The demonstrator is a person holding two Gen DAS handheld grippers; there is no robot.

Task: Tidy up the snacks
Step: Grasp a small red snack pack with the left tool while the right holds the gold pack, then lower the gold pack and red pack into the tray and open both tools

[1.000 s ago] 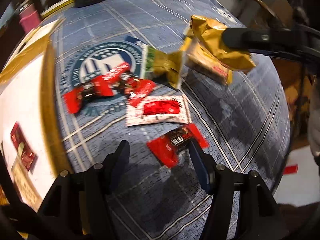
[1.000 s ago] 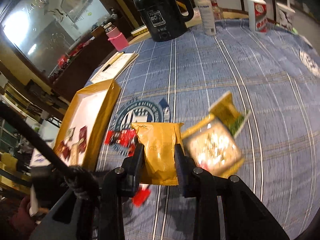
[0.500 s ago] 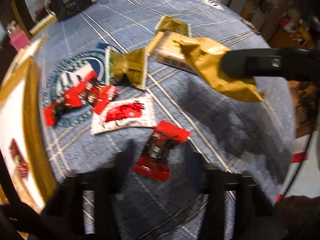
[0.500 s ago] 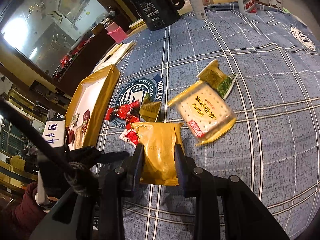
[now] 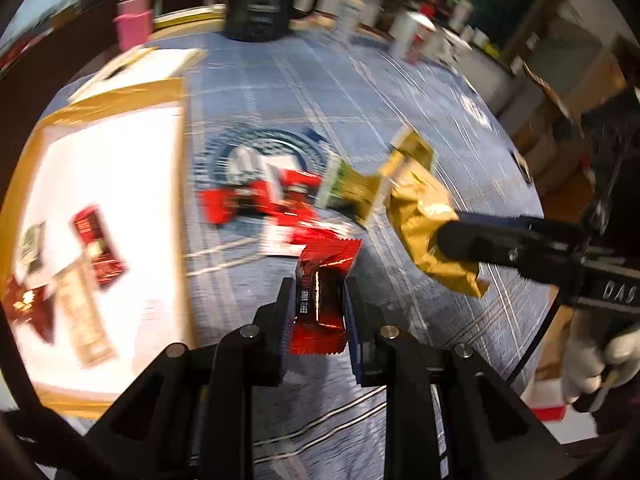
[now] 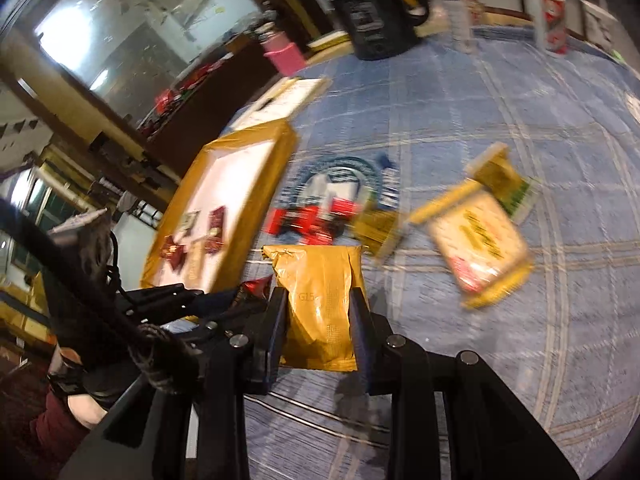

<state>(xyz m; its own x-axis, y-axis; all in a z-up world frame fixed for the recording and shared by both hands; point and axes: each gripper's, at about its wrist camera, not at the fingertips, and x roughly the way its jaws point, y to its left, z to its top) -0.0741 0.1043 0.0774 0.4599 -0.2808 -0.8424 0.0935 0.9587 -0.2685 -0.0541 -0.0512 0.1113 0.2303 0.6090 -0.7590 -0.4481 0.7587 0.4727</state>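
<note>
My left gripper [image 5: 318,304] is shut on a red snack packet [image 5: 322,300] and holds it above the blue cloth. My right gripper [image 6: 320,312] is shut on a golden pouch [image 6: 322,304], which also shows in the left wrist view [image 5: 428,224]. Several red packets [image 5: 264,200] and a small gold-green packet [image 5: 352,192] lie by the round emblem. A cracker pack [image 6: 480,240] lies to the right. The gold-rimmed white tray [image 5: 40,136] at the left holds several snacks [image 5: 96,248].
A black kettle [image 6: 376,16], a pink cup [image 6: 284,54], bottles [image 6: 552,20] and a notepad [image 6: 288,96] stand at the far side of the round table. Cardboard boxes [image 5: 576,84] lie beyond the right edge.
My left gripper closed on the red packet, lifted it and swung toward the tray. My right gripper kept the golden pouch and shifted slightly left.
</note>
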